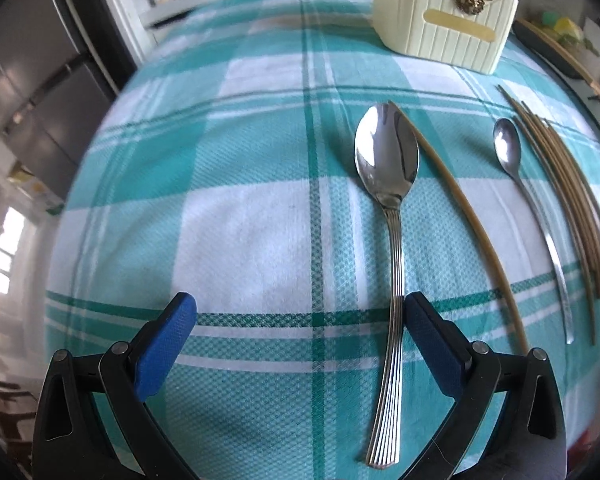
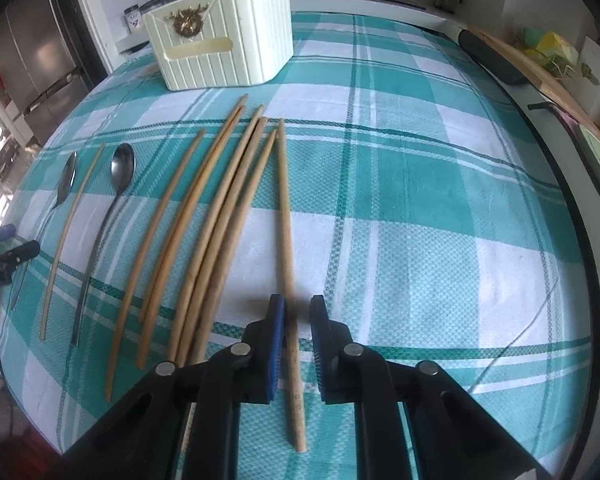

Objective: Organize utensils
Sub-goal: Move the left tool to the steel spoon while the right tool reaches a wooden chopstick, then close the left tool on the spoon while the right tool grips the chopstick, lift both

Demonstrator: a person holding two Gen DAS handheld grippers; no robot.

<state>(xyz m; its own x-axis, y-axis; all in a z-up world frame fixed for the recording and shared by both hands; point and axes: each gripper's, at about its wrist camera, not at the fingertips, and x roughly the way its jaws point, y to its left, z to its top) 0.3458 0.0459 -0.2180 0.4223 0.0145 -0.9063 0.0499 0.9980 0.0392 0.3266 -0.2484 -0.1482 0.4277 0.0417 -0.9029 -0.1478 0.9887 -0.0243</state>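
So the right gripper (image 2: 294,344), black frame with blue pads, sits low over the table with its jaws pulled in narrow around a single pale wooden chopstick (image 2: 286,240). There's still a sliver of cloth showing on the right side, so I can't say for sure it's properly clamped yet. It's got the stick near the thick end, which seems like the right spot to me: light, stiff, round and a bit slick, so it'd roll or pivot if pinched at the thin tip.

The left gripper (image 1: 300,344) has its jaws wide apart, and the ribbed handle of a big shiny steel spoon (image 1: 388,184) runs up just inside the right pad. The spoon is heavier and bowl-heavy, so I'd grab mid-handle, closer to the bowl.

Further out on the teal and white checked tablecloth (image 2: 420,200): a loose bunch of wooden chopsticks (image 2: 204,220), a small long-handled steel spoon (image 1: 512,160), and one thin stray stick (image 1: 460,208). The cream ribbed plastic holder (image 2: 220,56) stands at the far end, well apart from everything.
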